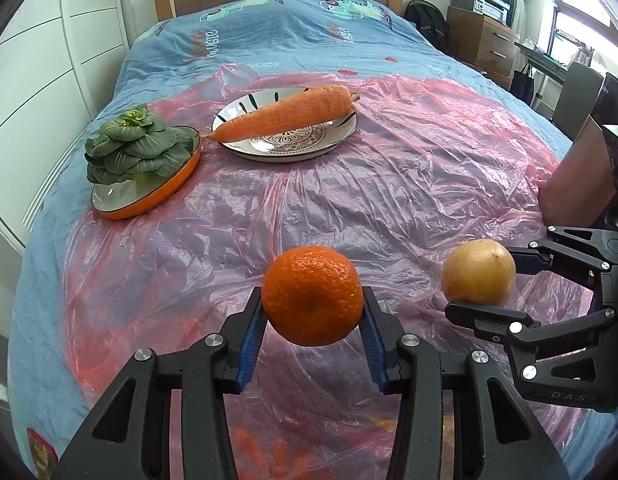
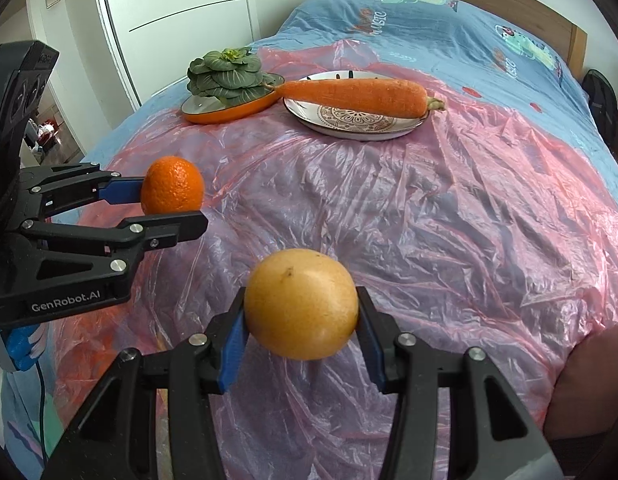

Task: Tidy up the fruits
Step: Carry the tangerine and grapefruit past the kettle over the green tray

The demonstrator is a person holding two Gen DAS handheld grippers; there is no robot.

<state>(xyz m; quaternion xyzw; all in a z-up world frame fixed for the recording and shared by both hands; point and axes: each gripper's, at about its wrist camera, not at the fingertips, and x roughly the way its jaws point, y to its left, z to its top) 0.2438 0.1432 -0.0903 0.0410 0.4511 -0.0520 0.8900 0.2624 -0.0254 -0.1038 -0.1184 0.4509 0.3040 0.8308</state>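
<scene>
Two fruits lifted over the bed

My left claw grips the orange at lower centre; my right claw grips the yellow fruit. Both hang above the pink plastic sheet; in the upper frame, a carrot lies across a patterned plate.

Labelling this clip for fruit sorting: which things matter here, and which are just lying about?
Part of the job:
orange, in left gripper
yellow fruit, in right gripper

Just lying about:
carrot on patterned plate
leafy greens in orange dish
</scene>
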